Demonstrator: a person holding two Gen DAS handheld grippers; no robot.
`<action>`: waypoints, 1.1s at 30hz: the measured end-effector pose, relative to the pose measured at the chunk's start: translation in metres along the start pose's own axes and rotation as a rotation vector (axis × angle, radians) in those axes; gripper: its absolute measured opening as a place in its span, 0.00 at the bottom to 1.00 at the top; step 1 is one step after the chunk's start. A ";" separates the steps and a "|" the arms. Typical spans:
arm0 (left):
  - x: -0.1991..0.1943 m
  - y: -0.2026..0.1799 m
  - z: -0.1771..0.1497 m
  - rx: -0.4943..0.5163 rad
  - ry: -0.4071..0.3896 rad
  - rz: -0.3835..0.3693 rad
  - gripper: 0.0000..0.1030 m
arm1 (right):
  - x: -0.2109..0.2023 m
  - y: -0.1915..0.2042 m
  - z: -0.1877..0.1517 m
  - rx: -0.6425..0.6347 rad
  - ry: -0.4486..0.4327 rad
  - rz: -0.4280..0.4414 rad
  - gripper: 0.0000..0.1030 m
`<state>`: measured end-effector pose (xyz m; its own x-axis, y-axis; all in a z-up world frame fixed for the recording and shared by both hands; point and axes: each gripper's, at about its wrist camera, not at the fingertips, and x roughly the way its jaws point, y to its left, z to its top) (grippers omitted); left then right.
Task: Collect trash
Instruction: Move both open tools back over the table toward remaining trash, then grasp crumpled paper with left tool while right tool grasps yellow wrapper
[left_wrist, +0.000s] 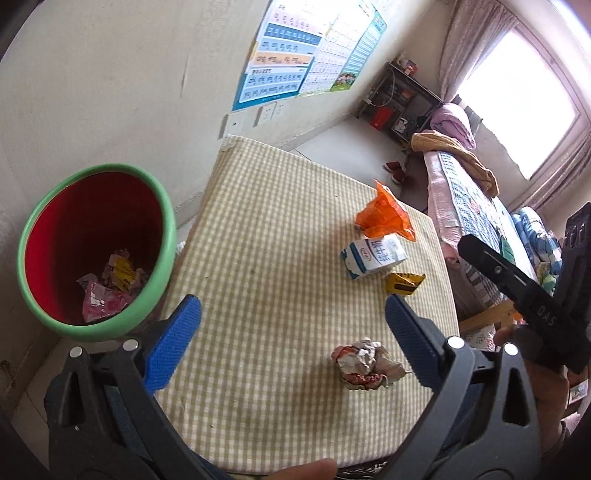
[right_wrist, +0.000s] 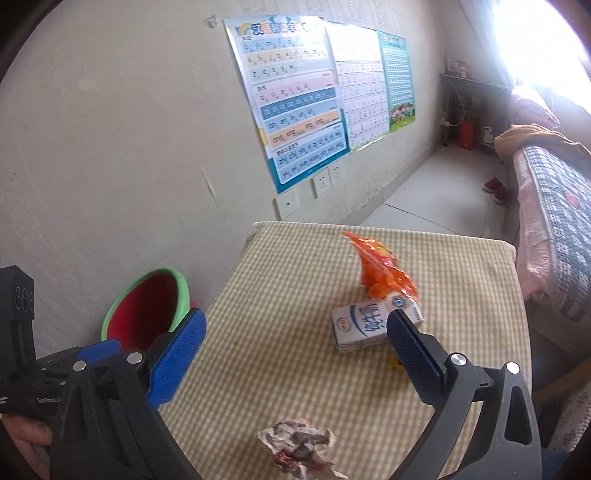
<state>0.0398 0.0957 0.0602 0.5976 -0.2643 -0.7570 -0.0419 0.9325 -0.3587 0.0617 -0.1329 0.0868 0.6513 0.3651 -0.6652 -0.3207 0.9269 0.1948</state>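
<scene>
On the checked tablecloth (left_wrist: 266, 236) (right_wrist: 280, 332) lie a crumpled paper ball (left_wrist: 364, 363) (right_wrist: 299, 448), a white and blue milk carton (left_wrist: 373, 256) (right_wrist: 364, 325), an orange plastic wrapper (left_wrist: 384, 216) (right_wrist: 380, 269) and a small yellow packet (left_wrist: 404, 282). A red bin with a green rim (left_wrist: 94, 251) (right_wrist: 147, 312) stands left of the table and holds several wrappers. My left gripper (left_wrist: 293, 328) hovers open above the near table, empty. My right gripper (right_wrist: 297, 341) is open too, above the paper ball, with the carton by its right finger.
A wall with posters (right_wrist: 295, 99) and sockets (right_wrist: 327, 181) runs behind the table. A bed with quilts (left_wrist: 476, 206) (right_wrist: 554, 206) stands right of the table. A dark shelf (left_wrist: 400, 99) is at the far end. A hand (left_wrist: 532, 373) holds the other gripper at the right.
</scene>
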 end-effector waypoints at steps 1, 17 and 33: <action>0.002 -0.008 -0.001 0.015 0.005 -0.005 0.94 | -0.005 -0.009 -0.002 0.011 -0.003 -0.012 0.92; 0.049 -0.105 -0.038 0.186 0.144 -0.059 0.94 | -0.051 -0.100 -0.034 0.133 -0.029 -0.109 0.92; 0.121 -0.102 -0.069 0.167 0.337 -0.039 0.94 | -0.020 -0.123 -0.047 0.167 0.039 -0.108 0.92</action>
<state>0.0612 -0.0477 -0.0321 0.2981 -0.3407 -0.8917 0.1233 0.9401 -0.3180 0.0556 -0.2587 0.0424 0.6479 0.2620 -0.7153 -0.1299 0.9632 0.2352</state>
